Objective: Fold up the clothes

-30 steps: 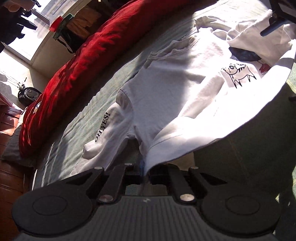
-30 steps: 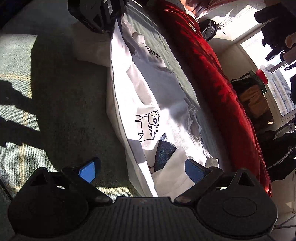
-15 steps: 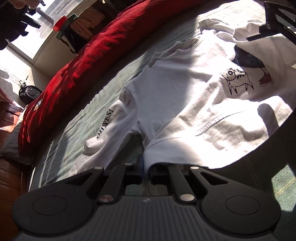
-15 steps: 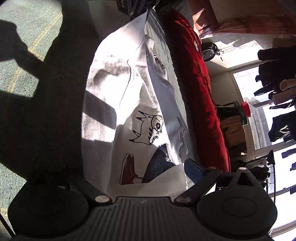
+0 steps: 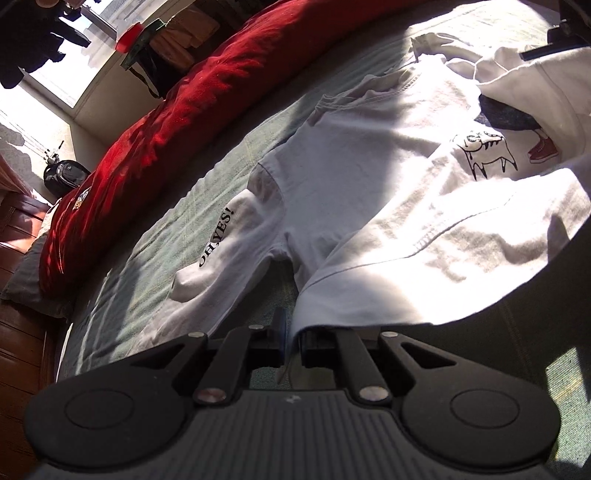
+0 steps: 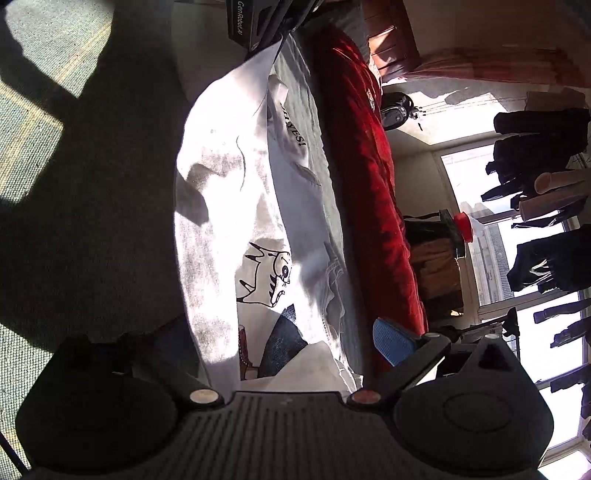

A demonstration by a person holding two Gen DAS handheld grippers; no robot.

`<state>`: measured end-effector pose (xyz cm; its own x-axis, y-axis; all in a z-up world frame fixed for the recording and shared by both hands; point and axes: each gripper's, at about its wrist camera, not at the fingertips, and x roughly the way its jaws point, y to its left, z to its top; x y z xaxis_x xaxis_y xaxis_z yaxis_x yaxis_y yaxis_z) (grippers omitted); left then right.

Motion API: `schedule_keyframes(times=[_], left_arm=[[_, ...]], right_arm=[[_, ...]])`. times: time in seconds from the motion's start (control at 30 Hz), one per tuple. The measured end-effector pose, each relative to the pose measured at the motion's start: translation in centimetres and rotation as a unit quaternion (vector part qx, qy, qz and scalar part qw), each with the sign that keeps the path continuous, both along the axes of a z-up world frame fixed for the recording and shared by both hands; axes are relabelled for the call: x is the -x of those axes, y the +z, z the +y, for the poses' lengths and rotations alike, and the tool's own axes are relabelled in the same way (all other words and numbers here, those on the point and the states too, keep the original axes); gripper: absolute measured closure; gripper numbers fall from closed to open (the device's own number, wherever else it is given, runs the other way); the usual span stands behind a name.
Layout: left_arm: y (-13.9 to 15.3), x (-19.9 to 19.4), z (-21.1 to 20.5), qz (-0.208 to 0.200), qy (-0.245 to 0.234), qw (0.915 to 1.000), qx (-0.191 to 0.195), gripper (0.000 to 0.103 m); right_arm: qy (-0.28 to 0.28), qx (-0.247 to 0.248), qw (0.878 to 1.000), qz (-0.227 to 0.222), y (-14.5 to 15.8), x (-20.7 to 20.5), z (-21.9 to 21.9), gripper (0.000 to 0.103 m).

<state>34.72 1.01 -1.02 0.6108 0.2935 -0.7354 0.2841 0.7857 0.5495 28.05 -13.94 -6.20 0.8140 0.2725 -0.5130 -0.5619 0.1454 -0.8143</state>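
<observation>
A white T-shirt (image 5: 369, 184) with a cartoon animal print (image 5: 484, 155) lies on a green bedspread (image 5: 166, 240). One sleeve reads "OH YES!" (image 5: 218, 236). My left gripper (image 5: 291, 339) is shut on the shirt's hem corner, and a flap of the shirt is folded over the body. In the right wrist view the shirt (image 6: 221, 206) runs between the wide-apart fingers of my right gripper (image 6: 277, 339), which is open; its left finger is lost in shadow. The left gripper (image 6: 258, 22) shows at the top there, and the right gripper (image 5: 561, 40) at the left view's top right.
A long red duvet (image 5: 177, 110) lies along the far side of the bed. Beyond it are a bright window (image 6: 535, 240) with dark clothes hanging, a black bag (image 5: 64, 177) and wooden furniture (image 5: 18, 332). Deep shadows cross the bedspread (image 6: 55, 258).
The lifted near edge of the shirt has come down over the shirt body as a wider flap. My right gripper has swung round over the printed end, still open. The left stays shut on the hem.
</observation>
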Motion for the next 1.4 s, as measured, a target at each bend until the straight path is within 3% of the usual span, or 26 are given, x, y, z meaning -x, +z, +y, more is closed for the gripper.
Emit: schedule_keyframes(times=[0.1,0.2,0.3,0.5,0.67,0.77,0.9,1.03,1.2,1.4], left_arm=[[-0.4,0.2,0.4,0.008,0.001,1.0000,-0.003,0.096],[-0.7,0.3,0.2,0.013,0.001,0.9999,-0.005,0.096],[-0.7,0.2,0.1,0.011,0.001,0.9999,-0.003,0.096],[-0.4,0.1,0.6,-0.003,-0.001,1.0000,0.001,0.096],[0.1,0.5,1.1,-0.010,-0.010,0.9999,0.006,0.095],[0.1,0.6,1.5,-0.006,-0.008,0.9998,0.018,0.093],[-0.3,0.7,1.3,-0.008,-0.004,0.9997,0.022,0.094],[0.4,1.5,1.0,-0.021,-0.001,0.9995,0.023,0.094],[1.6,3.1,0.7,-0.025,-0.012,0.9995,0.015,0.094],[0.2,3.7,0.9,-0.014,-0.044,0.9988,0.015,0.094]], right_arm=[[-0.040,-0.062,0.992,0.098,2.9,0.1,-1.4,0.000],[-0.070,-0.103,0.979,0.162,5.5,-0.2,-3.2,0.000],[-0.042,-0.076,0.988,0.129,5.9,0.6,-3.5,0.000],[0.022,-0.014,0.999,0.047,1.0,1.9,-0.5,0.000],[-0.039,-0.010,0.998,-0.041,-1.6,-0.1,2.3,0.000],[-0.093,-0.003,0.994,-0.049,-1.8,-1.7,1.4,0.000],[-0.096,0.018,0.991,-0.088,-2.5,-1.6,-0.1,0.000],[-0.077,0.025,0.984,-0.157,-2.5,-0.8,0.0,0.000],[-0.065,0.017,0.988,-0.135,-1.4,0.3,0.2,0.000],[-0.051,0.006,0.993,-0.103,0.0,1.7,0.3,0.000]])
